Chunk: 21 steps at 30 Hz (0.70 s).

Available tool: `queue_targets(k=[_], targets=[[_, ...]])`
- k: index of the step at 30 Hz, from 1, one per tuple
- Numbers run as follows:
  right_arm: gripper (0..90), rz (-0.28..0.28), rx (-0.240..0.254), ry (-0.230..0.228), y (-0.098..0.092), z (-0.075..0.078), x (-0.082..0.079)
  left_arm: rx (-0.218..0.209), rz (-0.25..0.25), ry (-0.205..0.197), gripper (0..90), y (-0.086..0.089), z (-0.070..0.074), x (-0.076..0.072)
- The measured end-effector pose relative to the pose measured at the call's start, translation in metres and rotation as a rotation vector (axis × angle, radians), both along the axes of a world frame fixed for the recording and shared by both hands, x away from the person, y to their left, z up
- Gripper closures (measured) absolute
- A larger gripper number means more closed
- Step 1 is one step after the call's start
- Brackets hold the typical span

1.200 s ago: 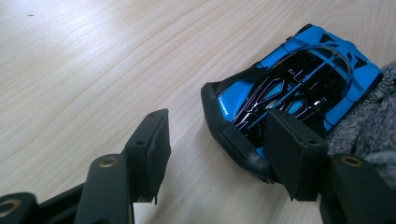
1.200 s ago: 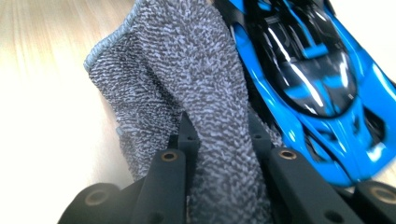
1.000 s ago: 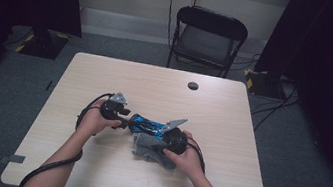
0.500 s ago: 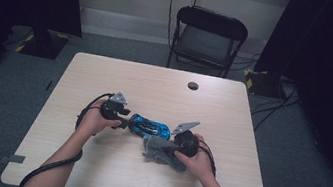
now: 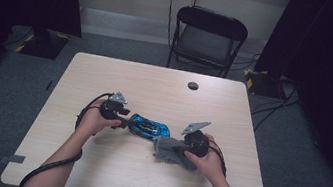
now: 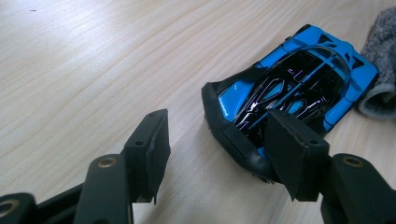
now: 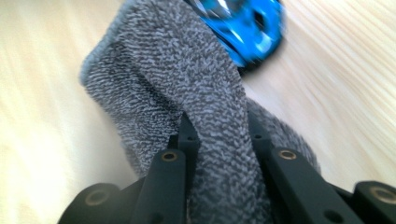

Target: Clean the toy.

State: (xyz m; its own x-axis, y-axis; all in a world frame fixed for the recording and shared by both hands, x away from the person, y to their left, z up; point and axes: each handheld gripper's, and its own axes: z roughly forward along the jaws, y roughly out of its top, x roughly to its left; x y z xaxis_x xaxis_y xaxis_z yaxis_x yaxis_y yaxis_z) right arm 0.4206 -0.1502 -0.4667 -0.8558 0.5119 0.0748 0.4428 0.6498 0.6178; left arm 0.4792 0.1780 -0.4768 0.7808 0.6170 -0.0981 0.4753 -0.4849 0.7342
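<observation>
The right claw (image 7: pixel 217 135) is clamped on a fold of grey cloth (image 7: pixel 187 79), a nubbly knitted fabric that bunches thick between its black jaws and drapes loosely beyond them. Just past the cloth's far edge sits the toy car (image 7: pixel 243 28), glossy blue with a black, shiny cabin, low and wedge-shaped.

The left claw (image 6: pixel 219 144) stands about half open around the car's (image 6: pixel 285 88) near end; one pad seems to rest against the black bumper, the other is clear of it, so it steadies the car rather than grips it.

In the high view, the car (image 5: pixel 149 126) lies between the two claws on the pale wood-grain surface (image 5: pixel 233 109).

This looks like wiping the car with the cloth. The next move calls for bringing the cloth onto the bodywork while the left claw keeps the light, smooth toy from sliding.
</observation>
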Motion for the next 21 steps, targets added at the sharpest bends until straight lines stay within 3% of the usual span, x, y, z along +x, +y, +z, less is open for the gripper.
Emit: queue_targets(k=[2, 4, 8, 11, 16, 21], targets=[[75.4, 0.014, -0.005, -0.009, 0.005, 0.001, -0.002, -0.001, -0.002, -0.003, 40.7, 0.000, 0.000, 0.000], [75.3, 0.066, -0.005, -0.018, 0.026, 0.005, -0.006, -0.003, -0.001, -0.004, 40.7, 0.001, 0.000, -0.001], [75.3, 0.114, 0.014, -0.020, 0.057, 0.005, -0.005, 0.003, -0.007, -0.003, 40.7, 0.000, 0.000, 0.000], [75.3, 0.126, 0.039, -0.015, 0.076, 0.004, -0.002, -0.004, -0.002, 0.000, 40.7, 0.000, 0.000, 0.000], [75.1, 0.131, 0.035, -0.015, 0.098, -0.001, 0.005, 0.001, -0.005, 0.001, 40.6, 0.001, 0.000, 0.000], [74.8, 0.112, 0.036, -0.004, 0.103, -0.006, 0.011, 0.002, -0.004, 0.002, 40.6, 0.001, 0.000, 0.000]])
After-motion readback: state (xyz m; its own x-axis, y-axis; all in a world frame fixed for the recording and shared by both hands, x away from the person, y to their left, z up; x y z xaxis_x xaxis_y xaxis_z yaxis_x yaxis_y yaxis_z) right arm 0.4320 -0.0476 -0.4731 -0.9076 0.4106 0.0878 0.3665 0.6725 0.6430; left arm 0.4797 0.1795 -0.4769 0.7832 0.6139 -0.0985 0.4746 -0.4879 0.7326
